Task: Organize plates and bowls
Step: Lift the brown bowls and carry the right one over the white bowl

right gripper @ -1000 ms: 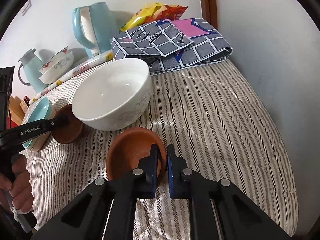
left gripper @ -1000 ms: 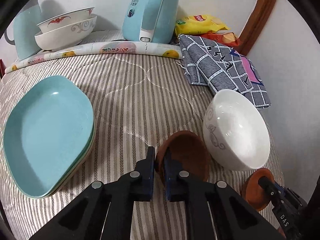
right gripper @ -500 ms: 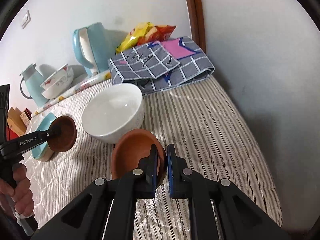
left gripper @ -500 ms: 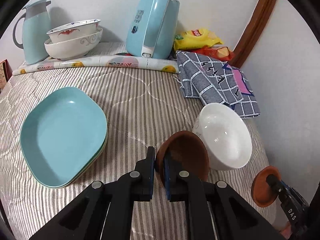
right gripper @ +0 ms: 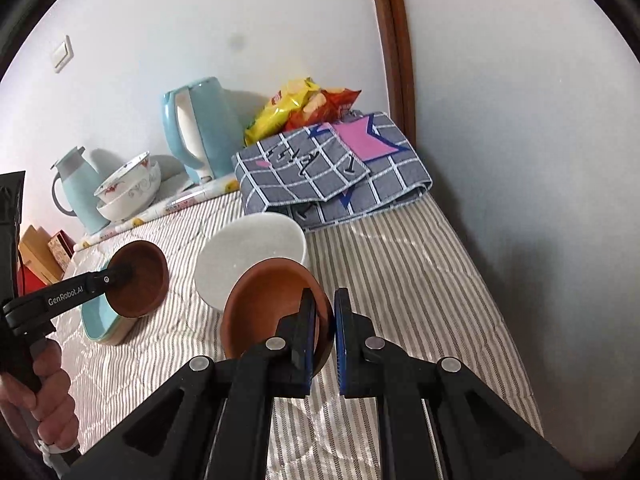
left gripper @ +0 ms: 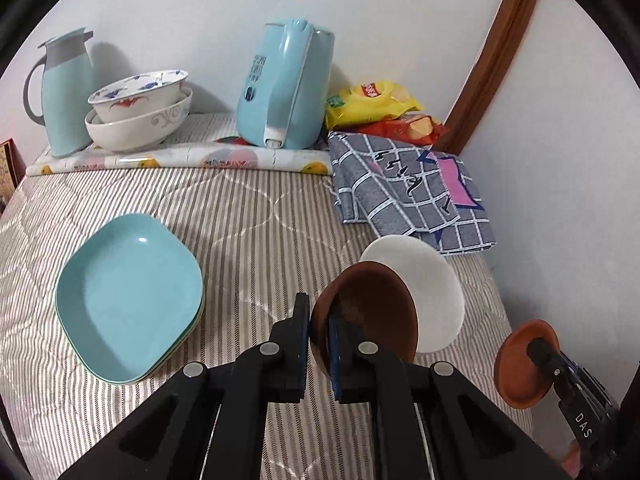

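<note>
My left gripper [left gripper: 319, 322] is shut on the rim of a dark brown bowl [left gripper: 372, 312] and holds it in the air above the striped surface. My right gripper [right gripper: 325, 318] is shut on the rim of a lighter brown bowl [right gripper: 268, 304], also lifted; that bowl shows at the right in the left wrist view [left gripper: 520, 364]. A white bowl [left gripper: 424, 292] stands on the surface between them. Stacked teal plates [left gripper: 128, 296] lie at the left. Two patterned bowls [left gripper: 140, 116] are stacked at the back left.
A teal kettle [left gripper: 284, 84], a teal jug [left gripper: 64, 88], snack bags [left gripper: 376, 108] and a folded checked cloth [left gripper: 404, 188] line the back. A wall [right gripper: 520, 160] bounds the right side. The left gripper and the hand holding it show in the right wrist view [right gripper: 68, 292].
Both grippers have risen and pulled back, lifting their brown bowls off the surface. The white bowl and plates look farther away.
</note>
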The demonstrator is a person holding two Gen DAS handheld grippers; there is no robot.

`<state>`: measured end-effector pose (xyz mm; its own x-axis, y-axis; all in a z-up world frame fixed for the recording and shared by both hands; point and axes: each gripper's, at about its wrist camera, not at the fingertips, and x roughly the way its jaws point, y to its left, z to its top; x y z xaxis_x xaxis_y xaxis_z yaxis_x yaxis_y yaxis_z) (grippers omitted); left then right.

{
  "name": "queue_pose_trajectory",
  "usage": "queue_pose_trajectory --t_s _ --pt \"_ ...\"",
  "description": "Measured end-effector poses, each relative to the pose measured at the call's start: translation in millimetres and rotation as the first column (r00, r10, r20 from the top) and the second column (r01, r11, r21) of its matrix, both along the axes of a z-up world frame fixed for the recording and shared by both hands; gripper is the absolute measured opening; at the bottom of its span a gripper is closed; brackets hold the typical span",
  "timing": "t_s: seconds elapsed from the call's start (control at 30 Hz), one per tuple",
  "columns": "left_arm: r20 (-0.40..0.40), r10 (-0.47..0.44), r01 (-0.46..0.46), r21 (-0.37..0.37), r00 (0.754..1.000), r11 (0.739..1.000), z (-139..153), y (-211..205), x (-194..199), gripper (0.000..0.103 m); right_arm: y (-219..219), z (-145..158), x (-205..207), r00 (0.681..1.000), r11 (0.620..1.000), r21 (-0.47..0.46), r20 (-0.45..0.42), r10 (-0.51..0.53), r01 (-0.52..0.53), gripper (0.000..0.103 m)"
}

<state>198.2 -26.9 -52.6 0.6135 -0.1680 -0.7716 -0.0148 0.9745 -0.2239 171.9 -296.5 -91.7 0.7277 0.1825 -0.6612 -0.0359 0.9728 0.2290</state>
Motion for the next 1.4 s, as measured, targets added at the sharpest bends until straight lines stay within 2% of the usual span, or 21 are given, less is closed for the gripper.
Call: queue_pose_trajectory --t_s 0.3,0.4,0.53,1.0,1.27,1.4 --pt "0.019 0.0 0.0 -0.004 1.0 1.0 13 -3 10 0.009 6 16 13 1.0 1.0 -0.007 0.025 0.001 -0.001 0.009" --pt "0.015 -0.005 0.005 -0.026 1.0 1.0 16 0 15 0.009 12 18 21 1.0 1.0 -0.01 0.023 0.014 -0.014 0.009" --pt "0.032 0.005 -0.005 0.0 0.999 1.0 19 0 24 0.009 23 16 34 0.999 0.999 -0.012 0.014 0.034 -0.034 0.009" --pt "0.007 0.095 -0.095 0.004 0.995 0.995 -4 34 53 0.009 57 -20 87 0.993 0.996 -0.024 -0.084 0.086 -0.088 0.009" --pt "-0.015 0.117 -0.117 -0.02 0.993 0.993 -16 46 64 0.009 76 -32 108 0.988 0.988 -0.109 -0.12 0.095 -0.108 0.009" --pt "-0.015 0.119 -0.119 -0.019 0.993 0.993 -19 48 68 0.009 79 -41 117 0.983 0.988 -0.097 -0.151 0.108 -0.123 0.009"
